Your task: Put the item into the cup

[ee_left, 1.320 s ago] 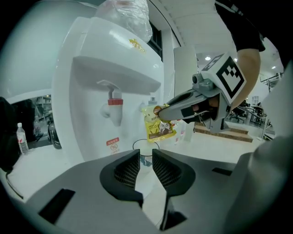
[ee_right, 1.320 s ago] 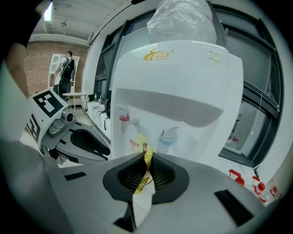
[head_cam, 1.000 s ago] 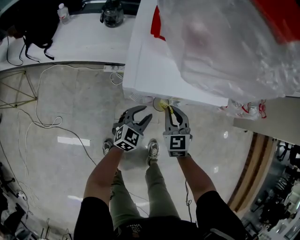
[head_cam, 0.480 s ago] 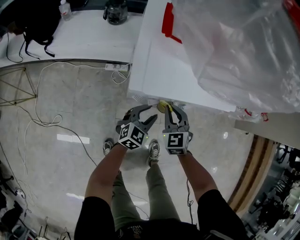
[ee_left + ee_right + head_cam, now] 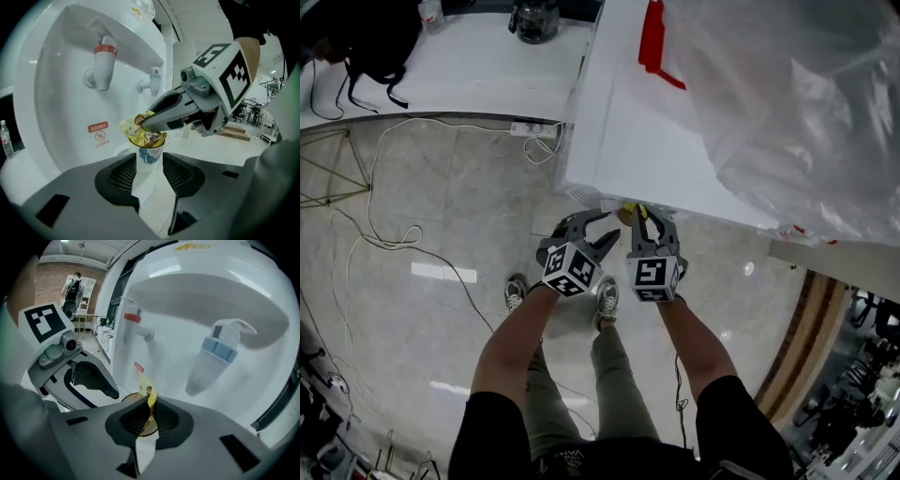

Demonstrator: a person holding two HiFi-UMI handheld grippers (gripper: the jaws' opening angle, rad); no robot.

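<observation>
A paper cup (image 5: 150, 157) stands under the taps of a white water dispenser (image 5: 637, 131). My right gripper (image 5: 149, 416) is shut on a yellow sachet (image 5: 149, 392), and it holds this sachet (image 5: 133, 129) at the cup's mouth. My left gripper (image 5: 150, 165) is open just short of the cup, with the cup in line with the gap between its jaws and nothing pressed. In the head view, the left gripper (image 5: 607, 227) and right gripper (image 5: 642, 214) sit side by side at the dispenser's near edge. The cup is almost hidden there.
A red tap (image 5: 104, 58) and a blue tap (image 5: 154, 77) jut out above the cup. A large plastic-wrapped bottle (image 5: 797, 103) tops the dispenser. Cables (image 5: 384, 244) and a power strip (image 5: 534, 131) lie on the tiled floor to the left.
Both grippers have drawn in closer to the dispenser's edge, and the left one has moved nearer the right. The right gripper still holds the sachet.
</observation>
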